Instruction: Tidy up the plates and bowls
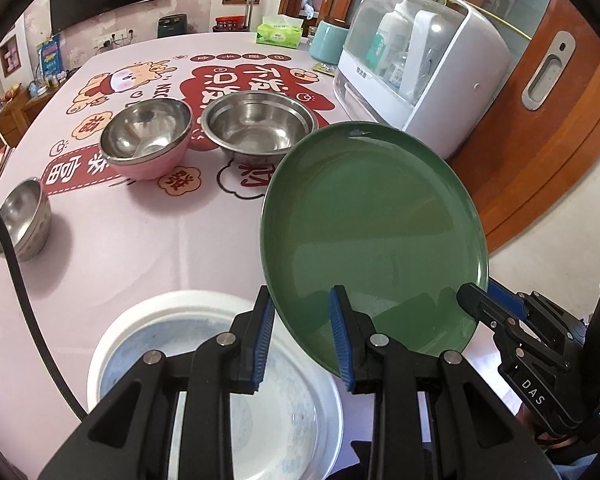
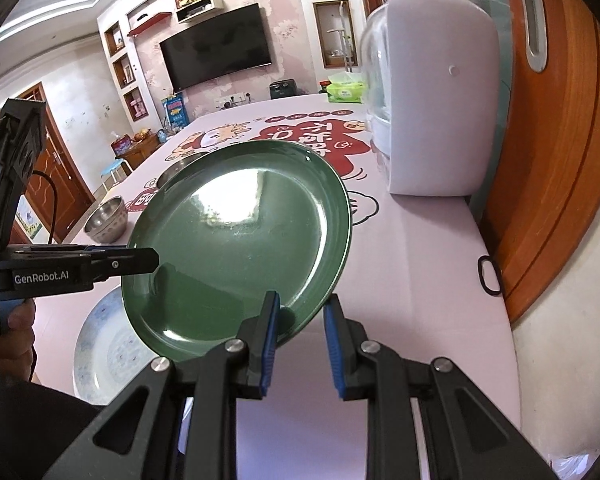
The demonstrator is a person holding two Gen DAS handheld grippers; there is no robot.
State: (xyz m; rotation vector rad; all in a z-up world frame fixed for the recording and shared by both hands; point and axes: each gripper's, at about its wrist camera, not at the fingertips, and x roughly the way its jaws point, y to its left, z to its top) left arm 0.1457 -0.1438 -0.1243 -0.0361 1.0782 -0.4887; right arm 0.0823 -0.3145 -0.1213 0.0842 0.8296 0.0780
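Observation:
A green plate is held up off the table, tilted, with both grippers at its rim. My left gripper straddles its near-left rim with jaws apart by a wide gap. My right gripper straddles the near-right rim, jaws also apart; it shows in the left wrist view at the plate's right edge. A white plate with a blue pattern lies on the table under the green one, also seen in the right wrist view.
On the pink printed tablecloth stand a pink-sided steel bowl, a wide steel bowl and a small steel bowl. A white dish steriliser stands at the right, by a wooden door. A black ring lies near the table edge.

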